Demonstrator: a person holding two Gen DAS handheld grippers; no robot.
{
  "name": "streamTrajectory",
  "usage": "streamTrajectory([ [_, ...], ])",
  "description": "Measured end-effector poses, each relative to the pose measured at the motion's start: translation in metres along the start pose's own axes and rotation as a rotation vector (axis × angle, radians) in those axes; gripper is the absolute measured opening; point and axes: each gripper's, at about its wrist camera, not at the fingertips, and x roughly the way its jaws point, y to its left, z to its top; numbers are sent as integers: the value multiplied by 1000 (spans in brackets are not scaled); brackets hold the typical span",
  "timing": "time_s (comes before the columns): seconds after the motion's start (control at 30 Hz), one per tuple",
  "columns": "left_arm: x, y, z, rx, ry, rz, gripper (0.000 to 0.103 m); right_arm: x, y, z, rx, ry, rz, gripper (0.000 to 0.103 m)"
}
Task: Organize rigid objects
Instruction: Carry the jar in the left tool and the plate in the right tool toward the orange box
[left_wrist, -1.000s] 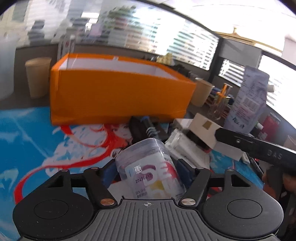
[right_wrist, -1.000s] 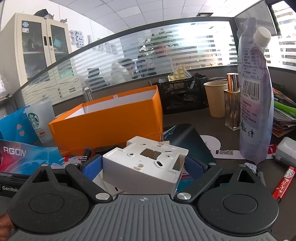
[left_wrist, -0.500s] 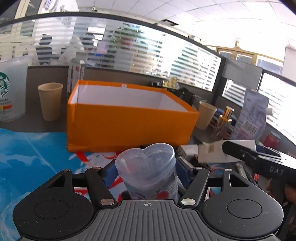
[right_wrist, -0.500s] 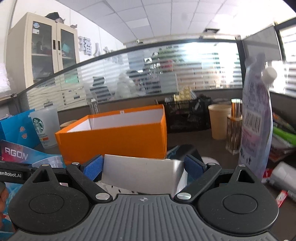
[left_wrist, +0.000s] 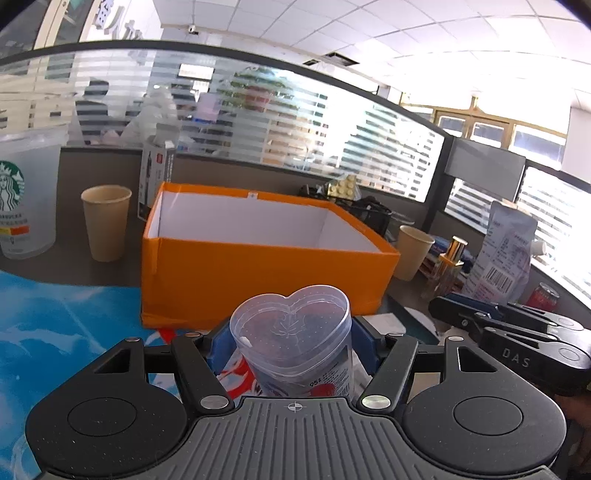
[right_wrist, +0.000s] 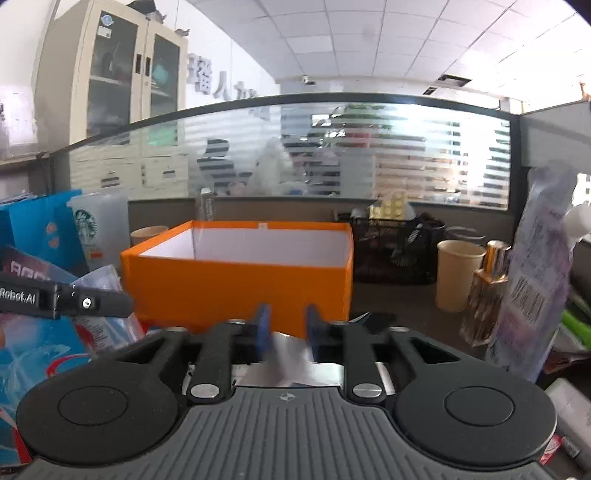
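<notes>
My left gripper (left_wrist: 291, 343) is shut on a clear heart-shaped plastic jar (left_wrist: 295, 345) with a printed label, held upright in front of an open orange box (left_wrist: 258, 269) with a white inside. My right gripper (right_wrist: 284, 328) shows narrow jaws; a blurred white switch plate (right_wrist: 291, 365) lies below and behind its blue pads (right_wrist: 263, 326), and I cannot tell whether they hold it. The orange box (right_wrist: 240, 284) is straight ahead in the right wrist view. The right gripper's body (left_wrist: 517, 339) shows at the right of the left view.
A Starbucks cup (left_wrist: 26, 206) and a paper cup (left_wrist: 105, 221) stand left of the box. Another paper cup (right_wrist: 458, 273), a gold bottle (right_wrist: 487, 291), a tall spouted pouch (right_wrist: 535, 280) and a black mesh basket (right_wrist: 391, 251) stand right. A blue printed mat (left_wrist: 55, 325) covers the desk.
Both grippers have risen. The jar has come up level with the box wall. The right jaws have narrowed and the white plate has dropped lower in that view.
</notes>
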Motion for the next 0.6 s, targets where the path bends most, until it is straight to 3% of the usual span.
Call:
streamTrajectory([
  [0.13, 3, 2, -1, -10, 15, -13, 65, -2, 5, -2, -13, -11, -4, 20],
  [0.23, 4, 2, -1, -9, 13, -14, 65, -4, 9, 0, -39, -27, -10, 11],
  [0.33, 5, 3, -3, -14, 20, -14, 65, 0, 14, 0, -89, -13, 1, 12],
  [0.4, 7, 4, -4, -20, 27, -13, 65, 6, 15, -4, -110, 10, -3, 45],
  [0.43, 7, 5, -5, -23, 31, -13, 65, 10, 14, -7, -102, 23, -11, 97],
  [0.6, 9, 10, -8, -39, 42, -6, 65, 23, 6, -20, -55, 69, 18, 100],
])
